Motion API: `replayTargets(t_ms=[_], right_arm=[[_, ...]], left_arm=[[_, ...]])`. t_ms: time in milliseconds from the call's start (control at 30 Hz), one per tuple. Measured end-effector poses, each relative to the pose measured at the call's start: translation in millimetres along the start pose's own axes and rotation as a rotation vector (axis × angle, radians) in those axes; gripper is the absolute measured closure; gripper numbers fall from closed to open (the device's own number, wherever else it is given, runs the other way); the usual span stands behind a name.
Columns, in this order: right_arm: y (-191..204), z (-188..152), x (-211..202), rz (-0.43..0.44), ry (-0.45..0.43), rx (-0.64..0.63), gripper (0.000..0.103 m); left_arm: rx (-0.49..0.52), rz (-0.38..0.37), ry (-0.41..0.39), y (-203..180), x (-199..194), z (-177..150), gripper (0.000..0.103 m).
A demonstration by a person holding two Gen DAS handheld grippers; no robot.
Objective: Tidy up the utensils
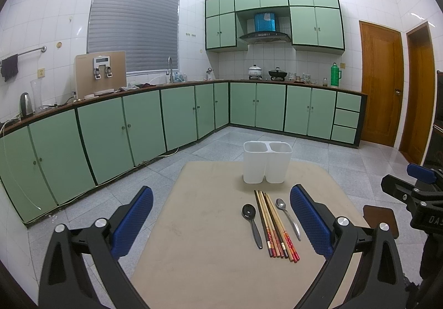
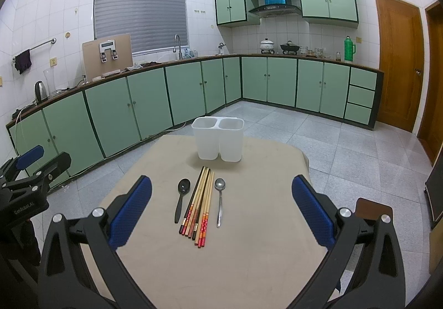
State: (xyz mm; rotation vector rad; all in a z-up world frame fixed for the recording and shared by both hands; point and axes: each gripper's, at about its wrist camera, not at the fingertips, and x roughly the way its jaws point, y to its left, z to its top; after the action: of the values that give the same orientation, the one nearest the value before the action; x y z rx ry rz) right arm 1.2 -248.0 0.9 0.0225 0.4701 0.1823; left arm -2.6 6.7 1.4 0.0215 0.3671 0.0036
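Note:
A white two-compartment utensil holder (image 1: pixel 267 161) (image 2: pixel 218 138) stands empty at the far side of a beige table (image 1: pixel 199 248) (image 2: pixel 249 253). In front of it lie a black spoon (image 1: pixel 251 220) (image 2: pixel 182 198), several chopsticks (image 1: pixel 274 223) (image 2: pixel 200 203) side by side, and a metal spoon (image 1: pixel 288 216) (image 2: pixel 219 198). My left gripper (image 1: pixel 221 223) hovers open over the table, left of the utensils. My right gripper (image 2: pixel 221 214) hovers open with the utensils lying between its fingers' lines, below them. Each gripper also shows at the other view's edge: right gripper (image 1: pixel 415 192), left gripper (image 2: pixel 30 170).
Green kitchen cabinets (image 1: pixel 110 131) run along the left and back walls across a grey tiled floor (image 1: pixel 360 170). A brown wooden stool or board (image 1: pixel 380 219) (image 2: pixel 373 209) sits off the table's right side. Wooden doors (image 1: pixel 380 81) are at the right.

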Motion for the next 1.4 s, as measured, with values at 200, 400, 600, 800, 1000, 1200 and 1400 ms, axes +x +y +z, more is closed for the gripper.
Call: replayTargets(t_ms=[200, 400, 600, 800, 1000, 1200, 1400], right_arm=[[-5, -4, 3, 0.0, 0.003, 0.001, 0.005], [-9, -1, 1, 0.0, 0.011, 0.002, 0.005], [-7, -5, 5, -0.003, 0.014, 0.002, 0.005], [-8, -6, 8, -0.004, 0.025, 0.002, 0.005], [-10, -2, 30, -0.008, 0.051, -0.003, 0.005], [-16, -5, 84, -0.018, 0.124, -0.005, 0.005], [-22, -16, 165, -0.023, 0.245, 0.001, 0.005]], left_arm=[[-0.003, 0.001, 0.005, 4, 2, 0, 0.006], [-0.003, 0.003, 0.011, 7, 4, 2, 0.006], [-0.002, 0.003, 0.014, 3, 8, 1, 0.006], [-0.003, 0.004, 0.025, 4, 15, 1, 0.006], [0.004, 0.008, 0.049, 4, 37, 1, 0.006], [0.012, 0.006, 0.122, 3, 91, -7, 0.006], [0.025, 0.015, 0.245, 2, 160, -28, 0.006]])
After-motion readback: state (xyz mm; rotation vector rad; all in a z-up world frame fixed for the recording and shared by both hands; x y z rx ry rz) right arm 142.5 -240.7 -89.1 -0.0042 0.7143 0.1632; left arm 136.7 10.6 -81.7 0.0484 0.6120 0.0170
